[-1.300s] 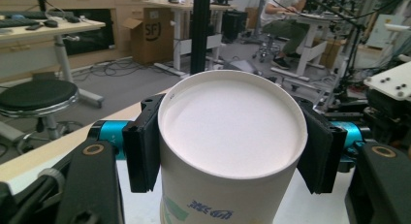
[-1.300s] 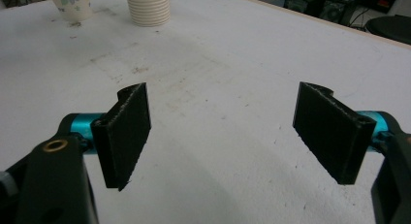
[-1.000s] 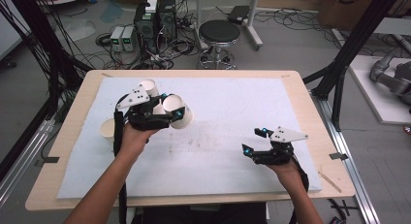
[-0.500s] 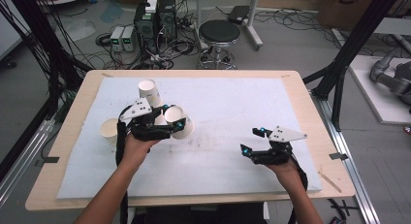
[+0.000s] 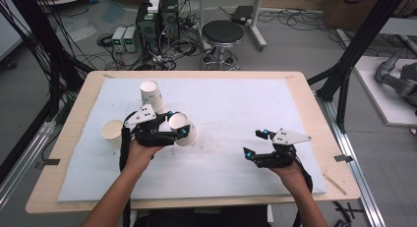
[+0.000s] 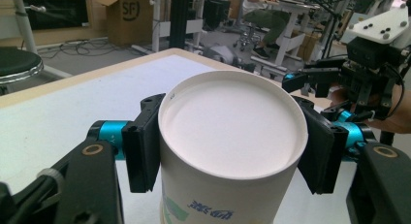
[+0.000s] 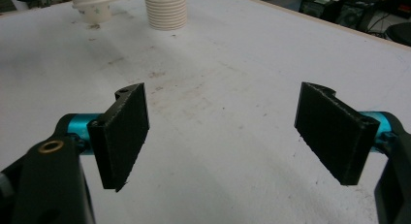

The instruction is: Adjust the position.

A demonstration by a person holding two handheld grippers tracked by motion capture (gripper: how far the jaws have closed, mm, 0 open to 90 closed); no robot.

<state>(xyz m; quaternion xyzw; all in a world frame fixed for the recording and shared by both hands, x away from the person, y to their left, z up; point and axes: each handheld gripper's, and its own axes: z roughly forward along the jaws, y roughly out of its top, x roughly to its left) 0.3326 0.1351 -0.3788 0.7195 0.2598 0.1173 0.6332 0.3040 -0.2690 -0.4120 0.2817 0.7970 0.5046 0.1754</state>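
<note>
A white paper cup (image 6: 232, 141) with green and blue print sits between the jaws of my left gripper (image 6: 232, 136), whose pads press on both sides just below the rim. From above, that cup (image 5: 183, 128) and the left gripper (image 5: 179, 127) are left of the table's middle. Whether the cup's base touches the mat is hidden. My right gripper (image 5: 254, 143) hovers low at the right front. Its jaws have just been opening and stand wide apart (image 7: 228, 122) with bare mat between them.
A tall stack of paper cups (image 5: 150, 95) stands behind the left gripper, and a single cup (image 5: 112, 132) stands to its left. A white mat (image 5: 236, 104) covers the wooden table (image 5: 314, 109). Beyond the far edge are a stool (image 5: 222, 33) and cables.
My left gripper has sunk toward the mat with the cup, coming a little nearer the person and uncovering the stack behind it. The right hand has stayed in place.
</note>
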